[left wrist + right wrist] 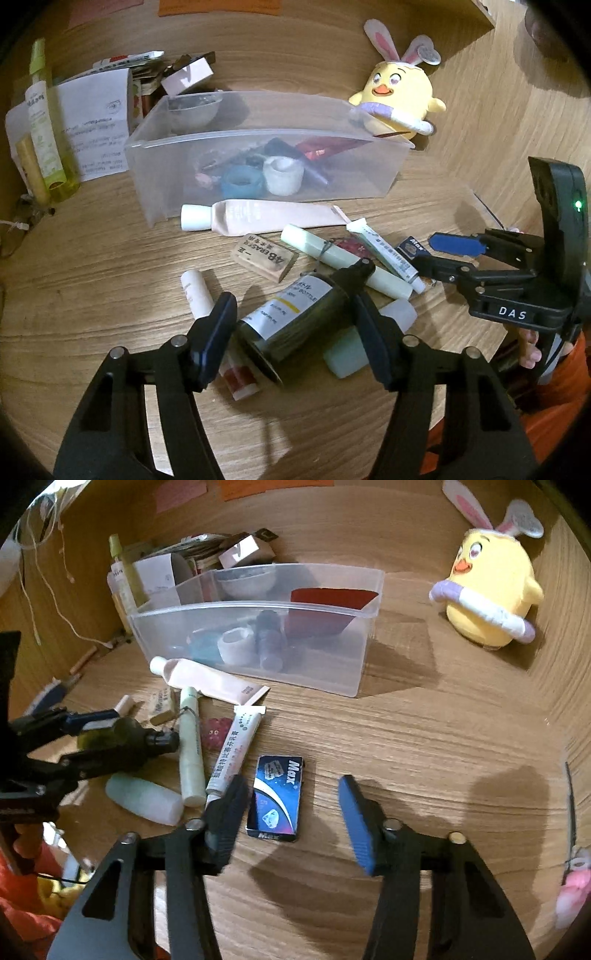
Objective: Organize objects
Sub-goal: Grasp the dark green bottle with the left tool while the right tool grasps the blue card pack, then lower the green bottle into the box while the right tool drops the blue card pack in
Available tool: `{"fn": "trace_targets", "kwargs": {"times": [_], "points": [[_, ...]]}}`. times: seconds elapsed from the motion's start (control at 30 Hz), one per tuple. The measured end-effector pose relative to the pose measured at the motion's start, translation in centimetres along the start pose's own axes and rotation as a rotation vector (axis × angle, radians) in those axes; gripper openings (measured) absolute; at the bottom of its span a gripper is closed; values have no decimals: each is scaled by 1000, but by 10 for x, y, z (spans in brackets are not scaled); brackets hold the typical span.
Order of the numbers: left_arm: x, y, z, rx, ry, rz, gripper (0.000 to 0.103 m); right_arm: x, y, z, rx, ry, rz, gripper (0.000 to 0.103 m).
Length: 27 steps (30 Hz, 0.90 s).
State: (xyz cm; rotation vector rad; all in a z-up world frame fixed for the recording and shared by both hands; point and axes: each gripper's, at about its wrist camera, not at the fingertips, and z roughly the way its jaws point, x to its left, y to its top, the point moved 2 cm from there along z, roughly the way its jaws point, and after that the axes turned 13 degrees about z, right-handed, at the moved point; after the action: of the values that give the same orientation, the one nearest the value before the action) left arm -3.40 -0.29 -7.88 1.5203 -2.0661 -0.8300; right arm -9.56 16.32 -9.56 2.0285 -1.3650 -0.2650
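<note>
My left gripper [295,328] is shut on a dark green bottle [291,321] with a white label, lifted slightly above the wooden table; it also shows in the right wrist view [122,738]. My right gripper [291,812] is open and empty, its fingers either side of a small blue "Max" box [277,797] lying flat. A clear plastic bin [258,162] behind holds tape rolls, a red packet and small items. A pink tube [266,218], a white tube [232,749], a pale green stick [192,746], a wooden eraser block [264,256] and a pale bottle [144,799] lie loose.
A yellow chick plush [399,96] with bunny ears stands right of the bin. Green bottles [44,140], papers [92,122] and small boxes crowd the back left. Wooden walls close the right side [554,664]. A lip balm [218,332] lies under my left finger.
</note>
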Motion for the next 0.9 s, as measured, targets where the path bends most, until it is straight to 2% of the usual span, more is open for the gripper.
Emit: {"fn": "trace_targets", "kwargs": {"times": [0.07, 0.27, 0.47, 0.9], "points": [[1, 0, 0, -3, 4, -11, 64, 0, -1, 0, -5, -12, -10, 25], [7, 2, -9, -38, 9, -45, 64, 1, -1, -5, -17, -8, -13, 25], [13, 14, -23, -92, 20, -66, 64, 3, 17, -25, -91, 28, 4, 25], [43, 71, -47, -225, 57, -111, 64, 27, 77, -50, -243, 109, -17, 25]]}}
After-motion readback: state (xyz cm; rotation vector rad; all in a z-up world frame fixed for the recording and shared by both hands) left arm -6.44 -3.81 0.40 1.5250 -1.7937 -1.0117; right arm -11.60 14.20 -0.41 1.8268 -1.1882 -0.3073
